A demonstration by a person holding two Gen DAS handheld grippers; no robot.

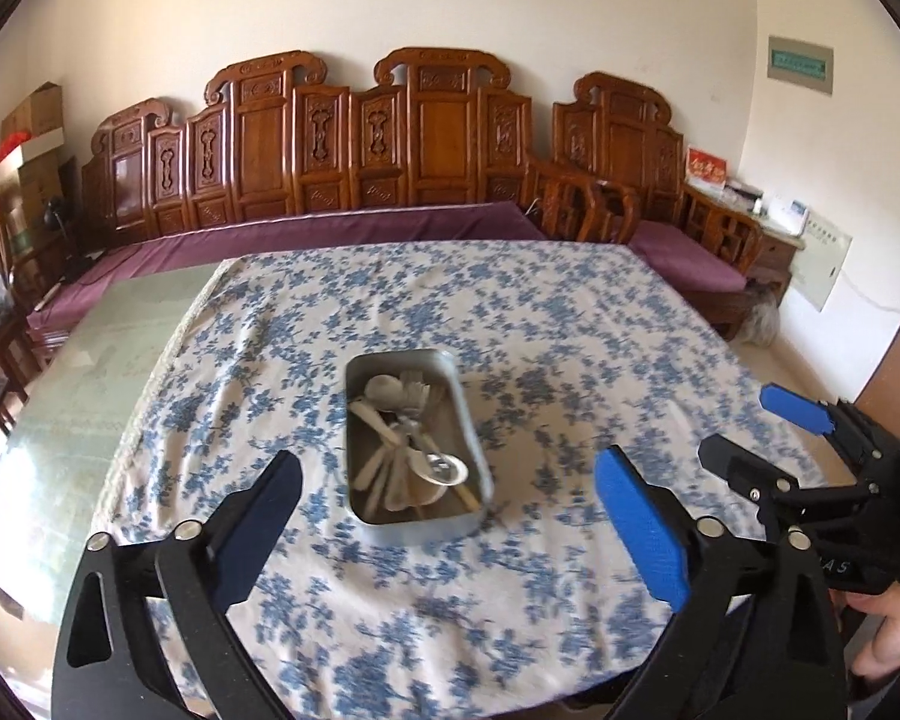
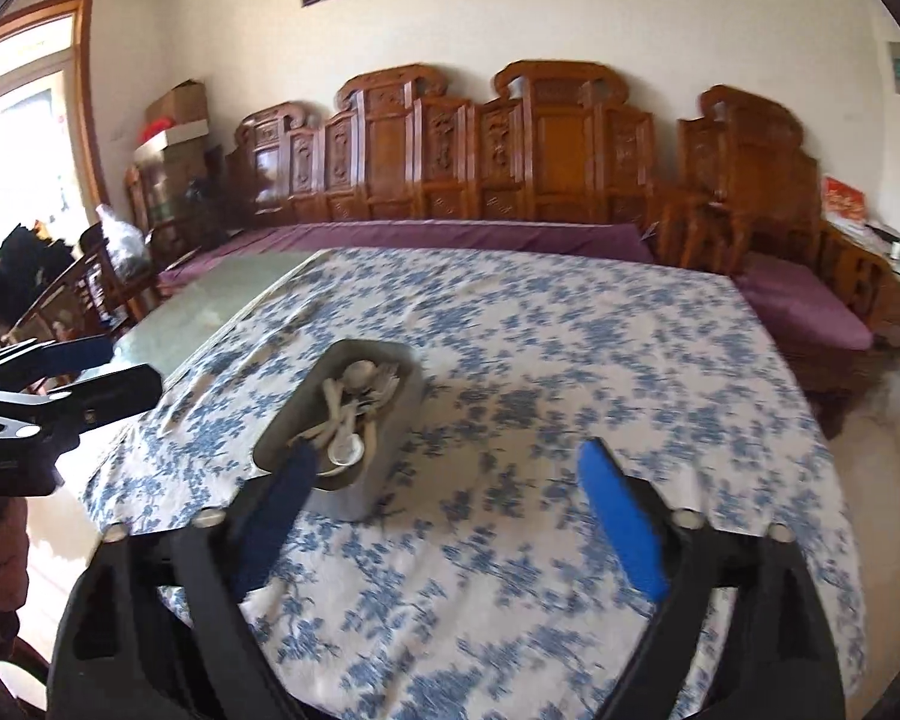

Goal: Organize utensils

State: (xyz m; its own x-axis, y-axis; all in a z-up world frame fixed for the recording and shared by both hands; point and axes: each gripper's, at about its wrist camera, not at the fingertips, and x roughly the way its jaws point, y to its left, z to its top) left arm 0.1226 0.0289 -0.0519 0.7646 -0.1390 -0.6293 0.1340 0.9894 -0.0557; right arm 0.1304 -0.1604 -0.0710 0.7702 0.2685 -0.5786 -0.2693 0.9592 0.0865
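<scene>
While both tongs hang above the near edge of the table, your utensils [image 1: 402, 438] lie heaped together in one metal tin [image 1: 477, 450] near the middle of the blue-flowered tablecloth [image 1: 570, 312], with none lying loose on the cloth. That fits either a sort that is complete or a pile waiting to be taken out and arranged; the views do not settle which.

Left to right, in the left wrist view:
- At 9 o'clock of the tin, a bare green tabletop [image 1: 90, 360] shows beside the cloth.
- Your left gripper [image 1: 447, 468] is spread wide and holds nothing. The tin sits just ahead, at 12 o'clock between its fingers.
- Your right gripper [image 1: 744, 420] is at 3 o'clock of the tin, likewise parted and empty. In its own view the tin lies at 11 o'clock, partly behind the left finger.

Handling assessment: the pieces appear to be pale plastic or ceramic spoons, a fork or two and one steel spoon [image 1: 444, 468]; exact count cannot be told through the blur. Expect them to be light, stiff and slippery, and tangled enough that lifting one may drag others. Take any piece by its handle, mid-length, not by the bowl. The tin is rigid and thin-walled; its rim is the place to pinch, and it may slide on the loose cloth.
</scene>
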